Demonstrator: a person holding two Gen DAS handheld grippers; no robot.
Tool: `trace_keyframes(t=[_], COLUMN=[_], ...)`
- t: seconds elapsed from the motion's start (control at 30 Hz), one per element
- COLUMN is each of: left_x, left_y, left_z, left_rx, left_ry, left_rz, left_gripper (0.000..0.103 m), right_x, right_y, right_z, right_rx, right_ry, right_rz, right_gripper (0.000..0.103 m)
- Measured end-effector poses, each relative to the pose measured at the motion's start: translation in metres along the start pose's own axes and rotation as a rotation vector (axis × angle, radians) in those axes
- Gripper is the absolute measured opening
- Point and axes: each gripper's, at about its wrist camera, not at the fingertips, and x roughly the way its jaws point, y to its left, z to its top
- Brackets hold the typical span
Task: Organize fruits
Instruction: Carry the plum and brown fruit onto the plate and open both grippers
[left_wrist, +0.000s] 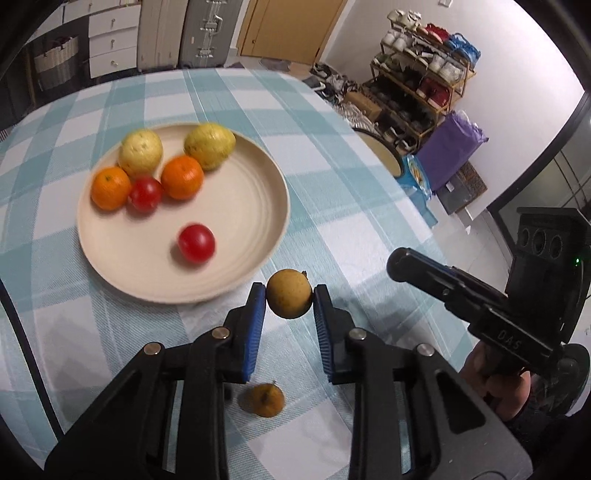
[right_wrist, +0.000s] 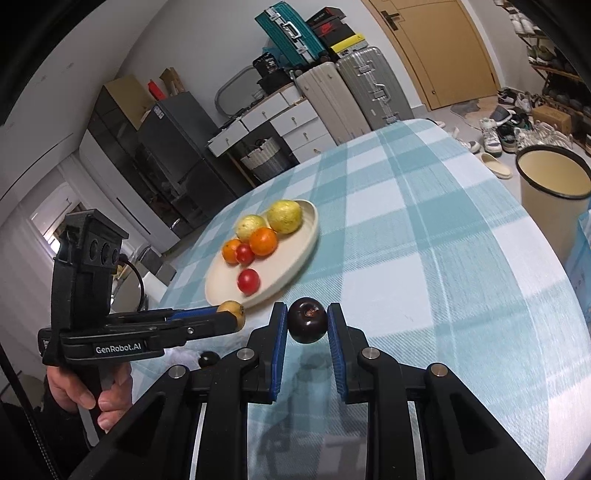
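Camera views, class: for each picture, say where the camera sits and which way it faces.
Left wrist: behind the left gripper, shut on a tan fruit, facing the plate; the other hand shows.
Right wrist: behind the right gripper, shut on a dark plum, facing the table.
Both share the plate and its fruits.

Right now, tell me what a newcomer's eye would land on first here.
The round cream plate on the blue checked tablecloth, with two yellow, two orange and two red fruits on it. Near it, the left gripper pinches a small tan-yellow round fruit in the air, while the right gripper clamps a glossy dark purple plum.
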Motion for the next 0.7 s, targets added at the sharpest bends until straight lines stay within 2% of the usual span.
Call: trace_keyframes(t=[0.33, 0.7], left_x=[-0.011, 0.021], left_y=[0.030, 0.048], left_z=[0.038, 0.081], left_rx=[-0.058, -0.098], left_ry=[-0.051, -0.038], left_rz=[0.000, -0.018], left_gripper=[0.023, 0.023], right_x=[0.033, 0.082], right_y=[0.028, 0.028], right_z=[0.037, 0.080], right_rx=[-0.065, -0.049], right_ry=[0.018, 0.045], right_rz=[0.041, 0.067], right_gripper=[0.022, 0.022])
